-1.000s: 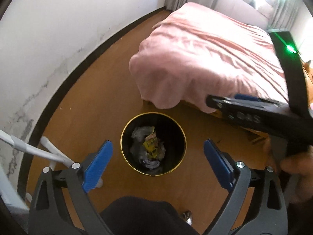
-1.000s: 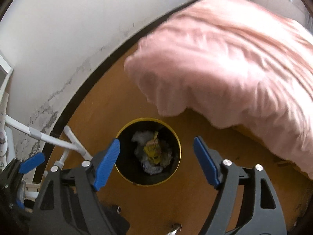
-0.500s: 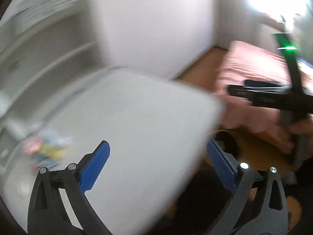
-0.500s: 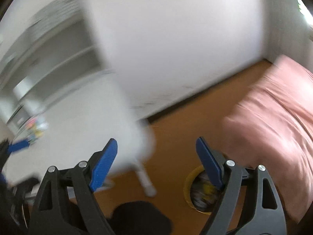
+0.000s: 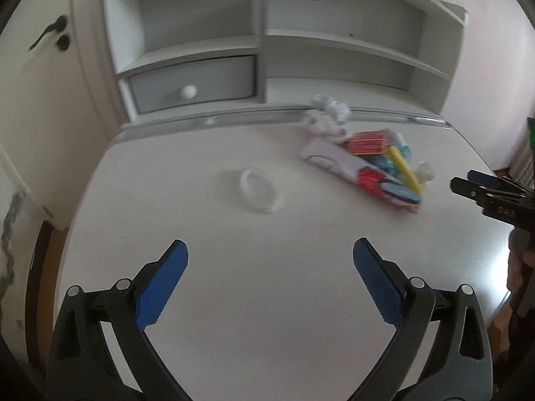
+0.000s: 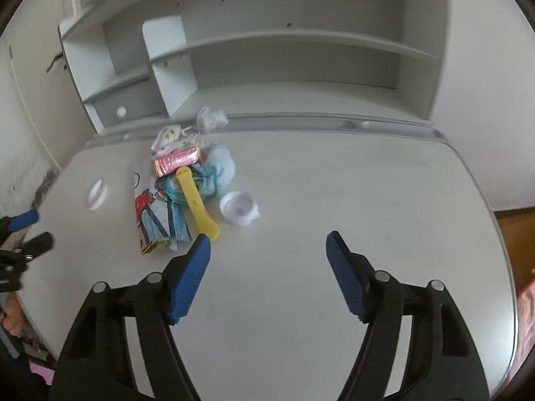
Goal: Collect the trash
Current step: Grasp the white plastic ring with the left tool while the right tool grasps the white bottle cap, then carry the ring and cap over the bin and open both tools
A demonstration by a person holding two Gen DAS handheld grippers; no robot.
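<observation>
left wrist view: the left gripper (image 5: 270, 280) is held released and empty above the desk (image 5: 234, 300); the trash pile (image 5: 367, 163) lies far right, a white lid (image 5: 259, 190) apart from it. right wrist view: the right gripper (image 6: 268, 274), nothing between its closing fingers (image 6: 190, 280), is best lowered onto the yellow strip (image 6: 197, 204), one piece pinched at a time.
</observation>
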